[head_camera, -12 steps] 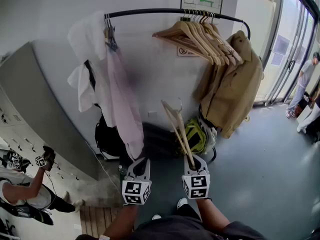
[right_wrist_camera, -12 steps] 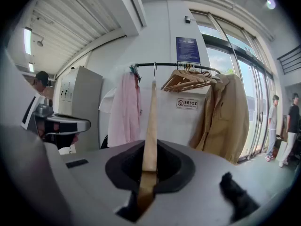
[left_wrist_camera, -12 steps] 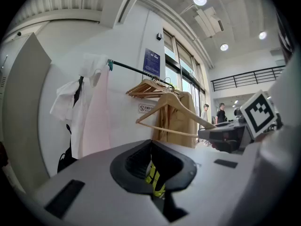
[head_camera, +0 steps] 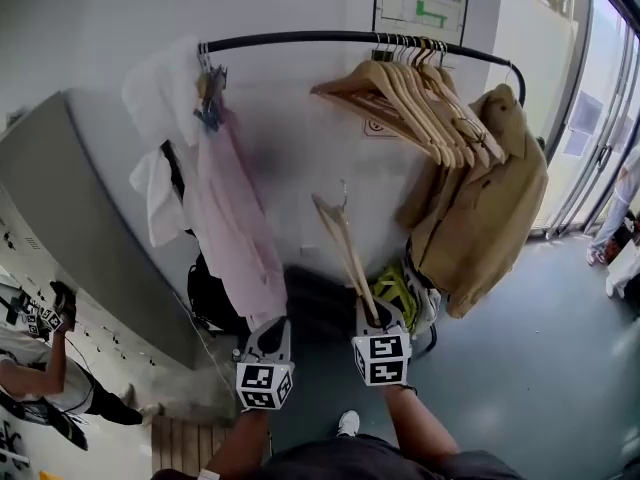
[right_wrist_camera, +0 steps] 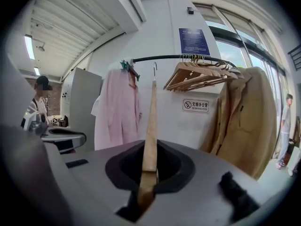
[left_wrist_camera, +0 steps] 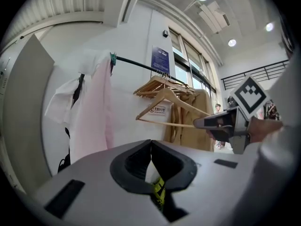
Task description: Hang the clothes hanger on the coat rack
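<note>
Your right claw [head_camera: 371,315] is clenched on the clothes hanger [head_camera: 343,243], low in the middle of the head view. Its jaws pinch the end of one wooden arm. From there the hanger rises tilted up and to the left, with its metal hook at the top. In the right gripper view that wooden arm stands nearly upright between the jaws, gripped on both sides.

The hanger is not on the coat rack [head_camera: 300,38]. The rack's black rail runs across the top of the head view, and the hook is well below it, in front of the white wall.

Your left claw [head_camera: 270,333] sits just to the left of the right one, at about the same height. In the left gripper view its jaw tips meet with nothing between them, so it is clenched and empty.

A row of wooden hangers [head_camera: 420,93] hangs bunched on the right part of the rail, with a tan jacket [head_camera: 490,198] at the far right end. At the left end hang a white garment [head_camera: 155,93] and a pink shirt [head_camera: 232,223].

A grey cabinet [head_camera: 70,198] fills the left side. At the lower left a person [head_camera: 35,373] stands with one arm raised.
</note>
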`<state>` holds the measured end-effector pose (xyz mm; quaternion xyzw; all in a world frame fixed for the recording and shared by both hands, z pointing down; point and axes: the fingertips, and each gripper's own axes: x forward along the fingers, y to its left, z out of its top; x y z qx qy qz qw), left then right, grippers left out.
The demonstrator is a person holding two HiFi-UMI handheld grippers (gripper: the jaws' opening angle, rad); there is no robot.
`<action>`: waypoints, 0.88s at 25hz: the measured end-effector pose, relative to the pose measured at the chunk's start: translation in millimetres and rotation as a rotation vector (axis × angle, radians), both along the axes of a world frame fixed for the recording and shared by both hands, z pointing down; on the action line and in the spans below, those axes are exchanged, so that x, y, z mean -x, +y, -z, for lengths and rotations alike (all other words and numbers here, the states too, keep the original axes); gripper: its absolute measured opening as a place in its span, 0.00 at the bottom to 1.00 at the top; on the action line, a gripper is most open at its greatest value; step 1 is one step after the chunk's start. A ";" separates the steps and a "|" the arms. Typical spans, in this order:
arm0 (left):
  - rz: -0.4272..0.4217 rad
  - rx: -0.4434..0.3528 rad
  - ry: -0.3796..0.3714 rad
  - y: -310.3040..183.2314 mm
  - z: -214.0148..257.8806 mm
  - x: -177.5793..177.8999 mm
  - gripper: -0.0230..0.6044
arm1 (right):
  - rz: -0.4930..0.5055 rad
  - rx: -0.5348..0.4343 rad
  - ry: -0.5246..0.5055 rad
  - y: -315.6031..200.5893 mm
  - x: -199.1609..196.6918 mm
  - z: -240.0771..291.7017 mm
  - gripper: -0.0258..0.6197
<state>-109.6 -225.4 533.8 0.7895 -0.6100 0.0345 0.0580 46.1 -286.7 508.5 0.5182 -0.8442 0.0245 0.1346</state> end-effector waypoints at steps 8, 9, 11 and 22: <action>0.098 0.012 -0.016 -33.2 1.7 2.8 0.05 | 0.090 -0.055 -0.004 -103.4 22.3 90.8 0.09; 0.107 0.016 -0.016 -34.7 0.4 3.1 0.05 | 0.096 -0.065 -0.010 -114.4 25.4 102.9 0.09; 0.119 0.024 -0.018 -36.5 -1.8 2.9 0.05 | 0.104 -0.081 -0.021 -134.0 30.5 125.8 0.09; 0.046 0.004 -0.062 -60.0 15.5 10.6 0.05 | 0.085 -0.143 -0.055 -204.1 50.3 231.1 0.09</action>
